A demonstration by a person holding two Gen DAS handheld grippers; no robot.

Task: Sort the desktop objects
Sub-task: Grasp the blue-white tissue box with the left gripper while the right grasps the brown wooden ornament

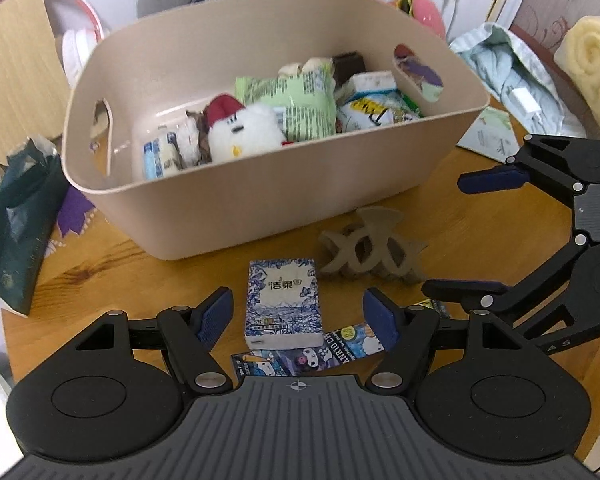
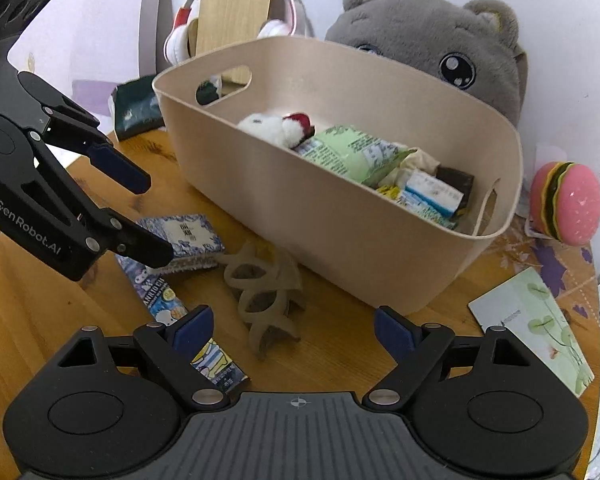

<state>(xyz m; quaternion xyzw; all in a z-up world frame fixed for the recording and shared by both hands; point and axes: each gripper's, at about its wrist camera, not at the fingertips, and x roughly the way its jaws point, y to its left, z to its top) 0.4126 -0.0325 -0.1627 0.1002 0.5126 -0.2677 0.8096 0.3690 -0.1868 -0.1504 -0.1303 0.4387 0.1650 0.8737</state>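
A blue-and-white tissue pack lies on the wooden table between the pads of my open left gripper; neither pad touches it. Under its near end runs a cartoon-printed strip pack. A beige hair claw lies just ahead of my open right gripper, nothing between its fingers. The right gripper also shows in the left wrist view, beside the hair claw. The left gripper appears over the tissue pack. The beige basket stands behind, holding a white plush and several packets.
A grey plush toy and red-white headphones sit behind the basket. A burger toy and a leaf-printed card lie at the right. A dark green bag rests at the table's left edge.
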